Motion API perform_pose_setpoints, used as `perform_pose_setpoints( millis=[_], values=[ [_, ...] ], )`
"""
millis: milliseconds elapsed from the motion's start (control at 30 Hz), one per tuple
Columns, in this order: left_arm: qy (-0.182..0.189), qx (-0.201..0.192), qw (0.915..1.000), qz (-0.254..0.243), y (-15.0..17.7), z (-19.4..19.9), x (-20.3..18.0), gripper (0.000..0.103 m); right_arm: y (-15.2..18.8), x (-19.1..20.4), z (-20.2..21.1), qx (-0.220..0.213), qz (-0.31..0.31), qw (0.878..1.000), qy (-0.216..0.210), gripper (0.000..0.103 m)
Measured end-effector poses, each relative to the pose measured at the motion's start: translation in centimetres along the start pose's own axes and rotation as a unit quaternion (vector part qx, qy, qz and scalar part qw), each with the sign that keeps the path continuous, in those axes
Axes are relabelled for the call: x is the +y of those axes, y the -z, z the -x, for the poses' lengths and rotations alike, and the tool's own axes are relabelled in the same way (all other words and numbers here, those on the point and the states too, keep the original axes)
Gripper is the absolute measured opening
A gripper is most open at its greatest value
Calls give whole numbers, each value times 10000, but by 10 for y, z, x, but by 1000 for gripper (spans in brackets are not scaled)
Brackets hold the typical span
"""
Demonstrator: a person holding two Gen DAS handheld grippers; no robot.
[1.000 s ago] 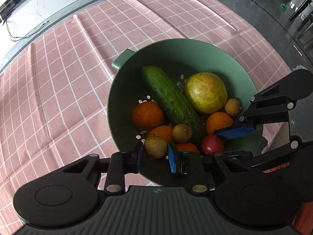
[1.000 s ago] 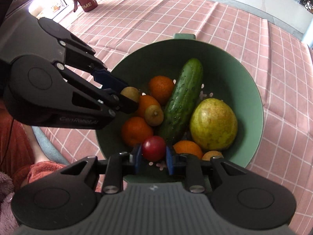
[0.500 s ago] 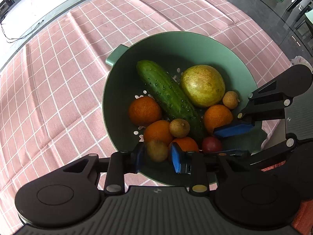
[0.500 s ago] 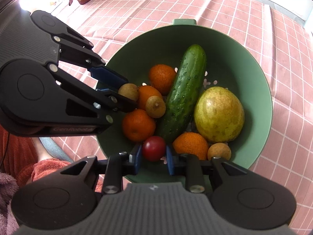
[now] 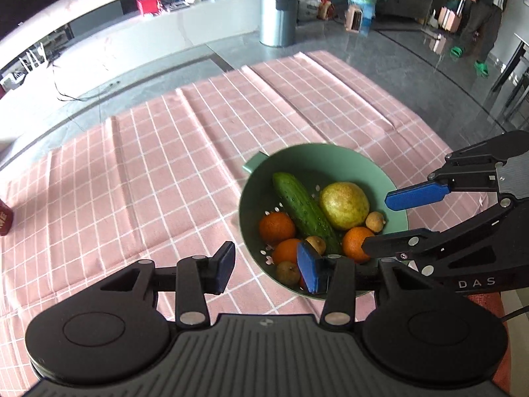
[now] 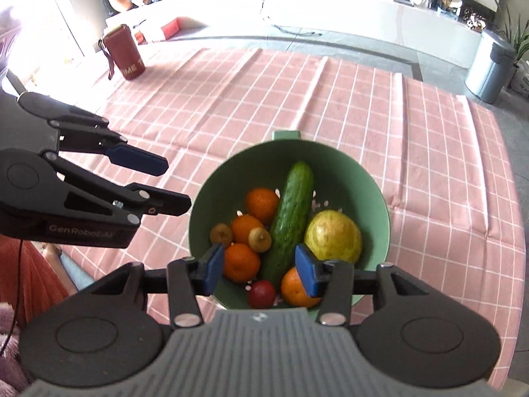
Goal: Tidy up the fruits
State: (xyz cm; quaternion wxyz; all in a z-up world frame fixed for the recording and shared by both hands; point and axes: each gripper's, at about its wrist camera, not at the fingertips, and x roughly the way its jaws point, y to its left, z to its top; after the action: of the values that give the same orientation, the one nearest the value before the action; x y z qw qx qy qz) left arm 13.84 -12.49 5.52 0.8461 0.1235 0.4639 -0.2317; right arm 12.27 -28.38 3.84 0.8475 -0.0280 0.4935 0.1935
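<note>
A green colander bowl point(image 5: 393, 192) point(image 6: 373, 195) sits on the pink checked cloth. It holds a cucumber point(image 5: 302, 210) point(image 6: 292, 218), a yellow-green pear point(image 5: 344, 205) point(image 6: 332, 236), several oranges point(image 5: 277, 228) point(image 6: 261, 201), small brown fruits point(image 5: 288, 272) point(image 6: 221, 233) and a red fruit point(image 6: 262, 294). My left gripper point(image 5: 266, 266) is open and empty, raised above the bowl's near-left rim. My right gripper point(image 6: 261, 266) is open and empty, raised above the bowl's near side. Each gripper shows in the other's view, open: the right point(image 5: 393, 218), the left point(image 6: 165, 185).
A dark red bottle pouch point(image 6: 124, 53) stands on the cloth's far left corner; its edge shows in the left wrist view point(image 5: 5, 221). The cloth point(image 5: 148, 172) spreads left of the bowl. A metal bin point(image 5: 277, 16) and a person point(image 5: 479, 16) are beyond the table.
Both grippers opened and lifted back from the bowl. The left let go of a small brown fruit, the right let go of the red fruit; both fruits lie in the bowl.
</note>
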Motion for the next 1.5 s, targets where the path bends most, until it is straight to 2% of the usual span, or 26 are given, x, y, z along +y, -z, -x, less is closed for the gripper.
perform_pose_setpoints(
  millis=[133,200,267,333,500,667,767,800,967,1133,1300,1500],
  values=[
    [-343,-620,9971,271,12,38,8,52,-4,18,28,-527,-121,9983,202,45],
    [-547,-919,9935,392,21,53,10,52,-1,31,42,-830,-157,9960,278,51],
    [-778,-1266,9874,546,31,69,13,56,3,44,52,-1119,-189,9930,342,57],
    [-964,-1523,9814,653,42,80,14,59,9,57,62,-1373,-183,9894,431,58],
    [-1280,-2057,9666,840,72,94,12,73,37,84,75,-1962,-418,9776,645,70],
    [-1377,-2066,9636,993,93,88,9,76,72,103,68,-2242,-653,9677,949,71],
    [-1458,-2031,9632,986,102,82,7,78,90,114,61,-2369,-720,9608,1250,81],
    [-1477,-2018,9634,968,104,79,7,78,94,116,58,-2396,-742,9597,1270,81],
    [-1421,-1779,9656,1258,124,67,10,79,109,123,40,-2423,-960,9577,1217,81],
    [-1567,-1561,9667,1290,136,60,12,79,117,128,27,-2419,-846,9566,1388,81],
    [-1597,-1340,9683,1374,144,47,16,80,121,128,18,-2469,-801,9560,1370,81],
    [-1567,-1041,9717,1430,148,33,18,81,116,120,6,-2249,-943,9621,1224,81]
  ],
)
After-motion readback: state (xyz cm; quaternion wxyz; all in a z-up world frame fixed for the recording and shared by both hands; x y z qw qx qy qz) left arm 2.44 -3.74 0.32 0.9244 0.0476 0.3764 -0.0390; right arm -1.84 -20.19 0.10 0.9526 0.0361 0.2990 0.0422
